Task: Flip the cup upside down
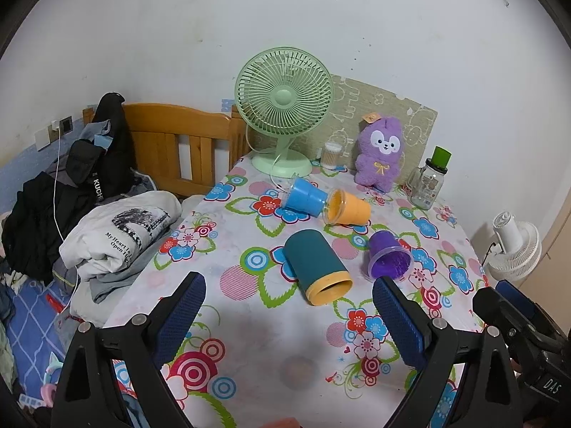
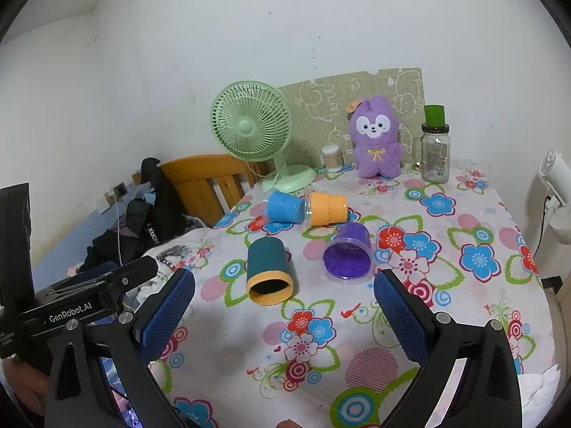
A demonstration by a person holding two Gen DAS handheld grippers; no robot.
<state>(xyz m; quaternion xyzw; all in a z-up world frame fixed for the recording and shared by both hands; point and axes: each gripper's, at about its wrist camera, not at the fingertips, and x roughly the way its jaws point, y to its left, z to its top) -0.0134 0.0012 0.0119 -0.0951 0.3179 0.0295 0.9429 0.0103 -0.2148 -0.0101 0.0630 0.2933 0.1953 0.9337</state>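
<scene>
While both grippers hover with fingers spread wide, holding nothing, left gripper (image 1: 289,321) and right gripper (image 2: 285,317) face the teal cup (image 1: 316,267), lying on its side mid-surface (image 1: 271,356), yellow-rimmed mouth toward camera. Purple cup (image 1: 389,256) just beside it. Near surface edge cut off.

Cups lying on their sides on the floral tablecloth (image 2: 464,321): four.
- one teal plastic cup with a yellow rim (image 1: 316,267) (image 2: 268,269), near centre;
- one translucent purple plastic cup (image 1: 389,255) (image 2: 348,253), right of it;
- one blue plastic cup (image 1: 305,196) (image 2: 285,207), farther back;
- one orange plastic cup (image 1: 348,208) (image 2: 326,208), touching the blue one's right.

Fans: two; one pale green desk fan (image 1: 283,101) (image 2: 249,126), far; one white fan (image 1: 515,246) (image 2: 555,196), right of the table.

Purple plush toys (image 1: 380,151) (image 2: 374,139): one.

Clear glass jars with green caps (image 1: 430,178) (image 2: 434,146): one.

Small clear containers of cotton swabs (image 1: 332,155) (image 2: 332,158): one.
</scene>
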